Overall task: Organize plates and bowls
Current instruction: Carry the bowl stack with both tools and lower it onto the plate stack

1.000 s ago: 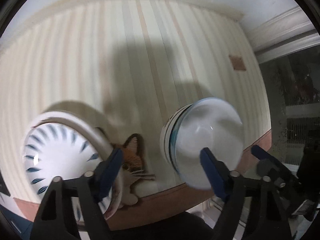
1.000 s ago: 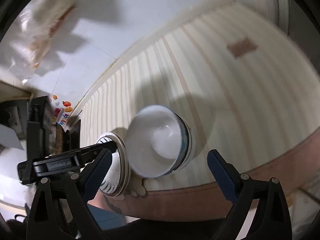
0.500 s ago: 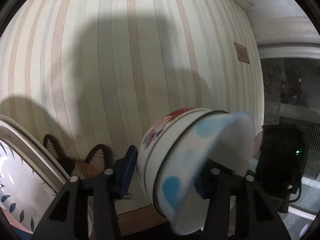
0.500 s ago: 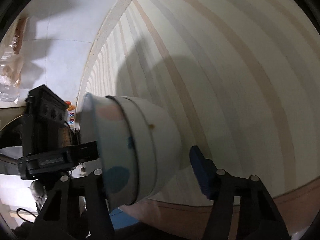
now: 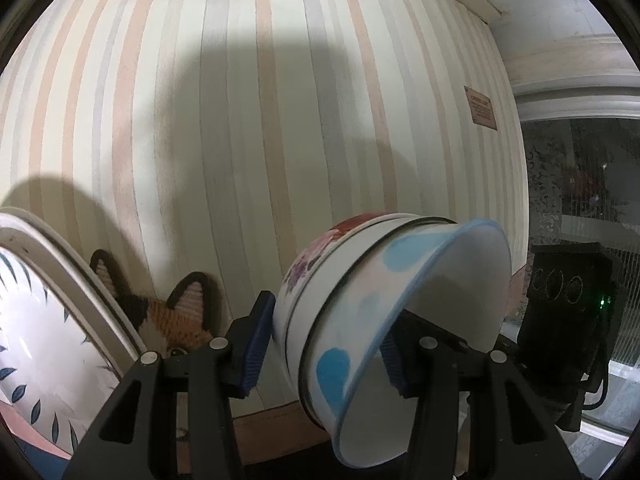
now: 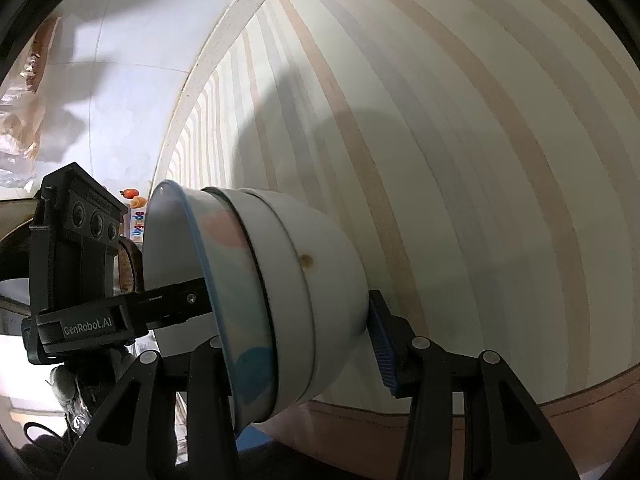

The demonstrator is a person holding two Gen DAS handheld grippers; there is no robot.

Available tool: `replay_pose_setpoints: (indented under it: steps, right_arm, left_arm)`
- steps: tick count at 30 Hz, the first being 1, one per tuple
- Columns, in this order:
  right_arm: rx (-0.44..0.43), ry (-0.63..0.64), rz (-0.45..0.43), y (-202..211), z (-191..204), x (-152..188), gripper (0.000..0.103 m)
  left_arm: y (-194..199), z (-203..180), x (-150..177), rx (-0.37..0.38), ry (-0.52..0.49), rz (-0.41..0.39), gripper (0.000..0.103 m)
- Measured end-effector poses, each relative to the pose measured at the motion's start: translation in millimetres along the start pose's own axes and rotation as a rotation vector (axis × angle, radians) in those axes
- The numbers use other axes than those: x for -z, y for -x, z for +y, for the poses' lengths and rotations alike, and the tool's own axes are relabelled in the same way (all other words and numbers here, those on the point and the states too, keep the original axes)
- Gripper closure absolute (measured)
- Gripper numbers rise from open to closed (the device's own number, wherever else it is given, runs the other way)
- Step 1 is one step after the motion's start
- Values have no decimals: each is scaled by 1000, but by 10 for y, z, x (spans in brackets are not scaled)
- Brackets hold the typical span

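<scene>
I count three bowls nested as one stack (image 5: 384, 304), tipped on its side: the innermost has a blue rim and blue and pink patches (image 5: 404, 320), the next is plain white with a dark rim line, and the outermost carries a flower pattern (image 5: 316, 264). Both claws pinch this stack between them. My left claw (image 5: 324, 348) has one blue pad at 9 o'clock against the flowered bowl's outside and the other pad inside the blue-rimmed bowl. My right claw (image 6: 292, 344) sits with one pad (image 6: 382, 344) at 3 o'clock against the base of the stack (image 6: 280, 292), its other finger hidden behind the bowls. Nothing shows inside the innermost bowl. In the left wrist view one plate (image 5: 52, 320) with blue leaf marks leans at 8 o'clock, and behind it a cat-shaped mat (image 5: 172, 312) peeks out. A striped cloth (image 5: 240, 140) fills the background in both views; I cannot tell what surface it covers.
</scene>
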State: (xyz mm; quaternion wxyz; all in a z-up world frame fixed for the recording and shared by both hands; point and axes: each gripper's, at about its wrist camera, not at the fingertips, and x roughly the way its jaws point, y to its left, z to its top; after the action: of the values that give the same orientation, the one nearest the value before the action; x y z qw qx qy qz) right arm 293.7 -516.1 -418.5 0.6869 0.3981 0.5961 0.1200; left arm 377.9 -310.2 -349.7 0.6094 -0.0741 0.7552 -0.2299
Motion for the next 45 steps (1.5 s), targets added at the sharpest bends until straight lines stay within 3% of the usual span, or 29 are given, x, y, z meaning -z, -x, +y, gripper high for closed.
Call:
replay_pose_setpoints:
  steps: [11,24,36,45]
  right_arm:
    - [-8,68,16,-4,493,-204,54]
    - [-37,156,85,-505,1404,-6,55]
    - [-44,220,191,-1228,1806,291,55]
    - [-15,243,231,-1543,1928,324,55]
  left_arm:
    - [491,180,175,13,21,-81,57]
    - [1072,949,535,-21,100,-150,57]
    - [1144,1631,694,-39,214,-179,57]
    - [1073,1886,666,-27,259,-179,57]
